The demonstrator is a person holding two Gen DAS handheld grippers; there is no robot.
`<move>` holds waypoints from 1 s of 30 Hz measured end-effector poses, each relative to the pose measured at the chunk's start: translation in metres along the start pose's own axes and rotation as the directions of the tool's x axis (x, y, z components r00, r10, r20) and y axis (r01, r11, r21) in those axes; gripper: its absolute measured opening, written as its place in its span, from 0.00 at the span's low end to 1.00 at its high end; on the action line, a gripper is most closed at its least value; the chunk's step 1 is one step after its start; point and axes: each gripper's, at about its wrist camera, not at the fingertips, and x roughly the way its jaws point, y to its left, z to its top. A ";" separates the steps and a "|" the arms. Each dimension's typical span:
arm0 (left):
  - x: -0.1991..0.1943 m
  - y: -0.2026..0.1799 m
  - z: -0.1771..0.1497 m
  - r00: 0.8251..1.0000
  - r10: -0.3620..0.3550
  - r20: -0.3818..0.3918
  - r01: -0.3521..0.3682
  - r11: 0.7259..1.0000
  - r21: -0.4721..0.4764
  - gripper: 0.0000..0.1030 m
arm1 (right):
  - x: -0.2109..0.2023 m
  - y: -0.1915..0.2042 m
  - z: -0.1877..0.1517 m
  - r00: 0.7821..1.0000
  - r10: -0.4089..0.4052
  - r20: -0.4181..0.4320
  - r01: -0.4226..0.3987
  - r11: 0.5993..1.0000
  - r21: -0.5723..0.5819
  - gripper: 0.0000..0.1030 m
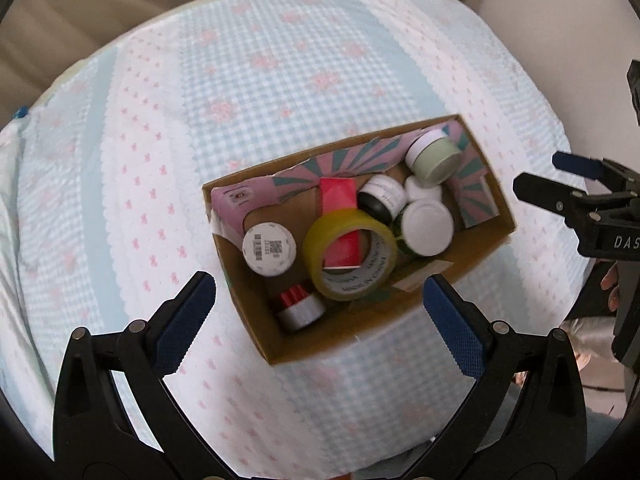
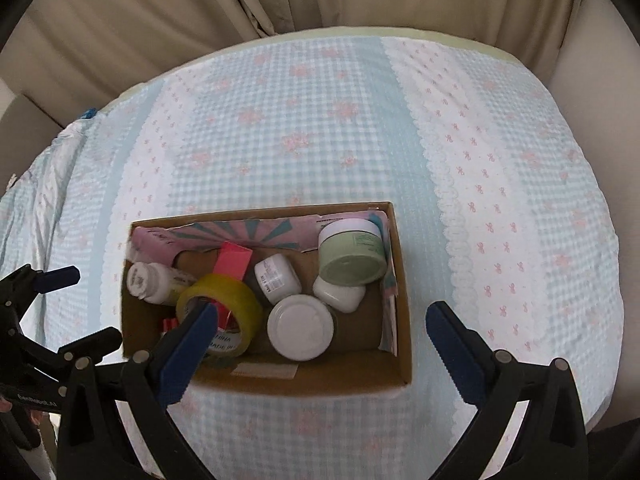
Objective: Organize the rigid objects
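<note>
A cardboard box (image 1: 404, 322) (image 2: 320, 378) sits on the bed. Inside lie a yellow tape roll (image 1: 350, 254) (image 2: 224, 300), a red box (image 1: 340, 196) (image 2: 232, 264), a green jar (image 1: 434, 158) (image 2: 354, 258), a white-lidded jar (image 1: 427, 229) (image 2: 300, 327), a black-and-white jar (image 1: 380, 198) (image 2: 277, 278), a white bottle (image 1: 269, 249) (image 2: 154, 282) and a small red-and-silver item (image 1: 298, 310). My left gripper (image 1: 320, 300) is open and empty above the box's near side. My right gripper (image 2: 320, 322) is open and empty over the box, and also shows in the left wrist view (image 1: 548, 178).
The bed is covered with a light blue and white checked sheet (image 1: 256, 92) (image 2: 304, 128) with pink flowers. Beige curtains (image 2: 224, 4) hang behind the bed. The left gripper shows at the left edge of the right wrist view (image 2: 60, 304).
</note>
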 end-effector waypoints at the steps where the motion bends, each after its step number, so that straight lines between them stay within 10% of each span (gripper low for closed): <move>1: -0.008 -0.003 -0.001 1.000 0.005 0.011 -0.005 1.000 -0.008 1.00 | -0.007 -0.001 -0.002 1.000 0.010 0.000 -0.010 1.000 -0.001 1.00; 11: -0.142 -0.069 -0.011 0.956 0.075 0.284 -0.024 0.983 -0.180 1.00 | -0.128 -0.040 -0.008 0.990 0.006 0.144 -0.001 0.999 -0.036 1.00; 23: -0.281 -0.184 -0.036 0.764 0.265 0.588 -0.107 0.951 -0.289 1.00 | -0.307 -0.093 -0.023 0.898 0.009 0.441 0.029 0.996 -0.080 1.00; 30: -0.291 -0.216 -0.048 0.711 0.281 0.644 -0.127 0.953 -0.276 1.00 | -0.324 -0.108 -0.043 0.868 -0.033 0.496 0.067 0.996 -0.051 1.00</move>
